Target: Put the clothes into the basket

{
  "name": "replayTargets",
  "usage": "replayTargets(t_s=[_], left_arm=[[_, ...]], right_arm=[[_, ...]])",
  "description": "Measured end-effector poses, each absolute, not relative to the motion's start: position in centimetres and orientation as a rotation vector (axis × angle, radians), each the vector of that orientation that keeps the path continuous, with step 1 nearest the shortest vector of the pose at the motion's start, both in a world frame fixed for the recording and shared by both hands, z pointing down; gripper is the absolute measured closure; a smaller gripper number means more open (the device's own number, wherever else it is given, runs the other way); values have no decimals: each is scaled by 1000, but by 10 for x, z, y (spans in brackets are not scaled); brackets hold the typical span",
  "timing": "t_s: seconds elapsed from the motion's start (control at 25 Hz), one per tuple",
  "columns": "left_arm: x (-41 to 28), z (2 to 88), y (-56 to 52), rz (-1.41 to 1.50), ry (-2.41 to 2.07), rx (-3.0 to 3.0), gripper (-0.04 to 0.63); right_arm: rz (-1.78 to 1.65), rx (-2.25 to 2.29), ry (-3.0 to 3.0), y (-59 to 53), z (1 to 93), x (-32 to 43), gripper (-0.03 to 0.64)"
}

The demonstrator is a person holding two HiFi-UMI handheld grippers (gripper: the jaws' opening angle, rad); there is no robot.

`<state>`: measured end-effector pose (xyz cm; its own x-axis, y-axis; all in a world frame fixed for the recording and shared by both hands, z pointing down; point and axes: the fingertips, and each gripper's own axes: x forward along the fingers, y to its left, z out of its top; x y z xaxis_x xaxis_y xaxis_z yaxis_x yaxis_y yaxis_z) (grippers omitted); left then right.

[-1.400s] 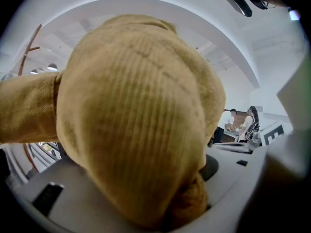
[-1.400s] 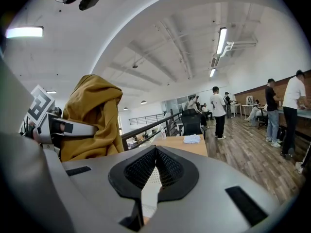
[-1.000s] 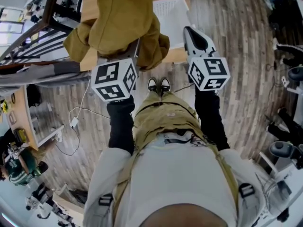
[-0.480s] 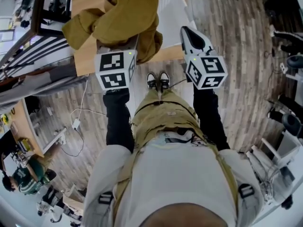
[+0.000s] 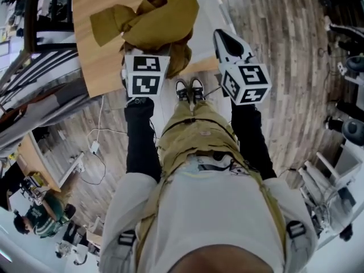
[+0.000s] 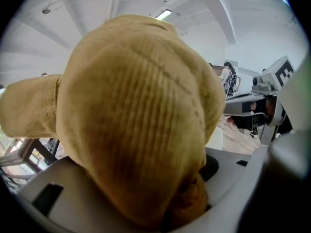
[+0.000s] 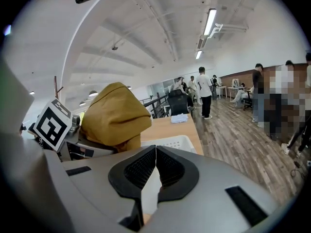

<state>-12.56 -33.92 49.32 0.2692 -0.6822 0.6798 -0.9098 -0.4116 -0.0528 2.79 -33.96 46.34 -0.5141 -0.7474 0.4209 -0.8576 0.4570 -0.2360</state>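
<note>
A mustard-yellow garment [image 5: 159, 19] hangs bunched over the wooden table [image 5: 94, 53], with my left gripper [image 5: 149, 54] shut on it. In the left gripper view the garment [image 6: 141, 130] covers the jaws and fills nearly the whole picture. A white basket [image 5: 209, 16] stands on the table just right of the garment, partly hidden behind it. My right gripper [image 5: 220, 37] is shut and holds nothing, at the basket's near right corner. The right gripper view shows its pads [image 7: 146, 166] pressed together, the garment [image 7: 116, 113] to the left and the basket [image 7: 172, 142] just ahead.
A metal railing [image 5: 34, 67] runs along the table's left side. A cable [image 5: 99, 135] trails over the wood floor near my feet [image 5: 189, 89]. Several people [image 7: 204, 89] stand far off down the room, and a folded cloth [image 7: 179, 118] lies at the table's far end.
My left gripper has carried the garment forward and to the right, closer to the basket. The right gripper has drifted slightly left and stays shut.
</note>
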Motion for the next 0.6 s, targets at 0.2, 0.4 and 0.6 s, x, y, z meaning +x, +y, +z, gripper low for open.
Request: replayTargets(t_s=[0.2, 0.4, 0.6], left_arm=[[-117, 526, -346, 1008, -1303, 2199, 314], [-112, 563, -353, 1121, -1197, 2163, 314], [-101, 592, -356, 1249, -1051, 2150, 314]], right_arm=[[658, 1382, -2423, -345, 478, 28, 595], [675, 1384, -2402, -352, 486, 32, 595], [693, 1385, -2384, -358, 493, 37, 595]])
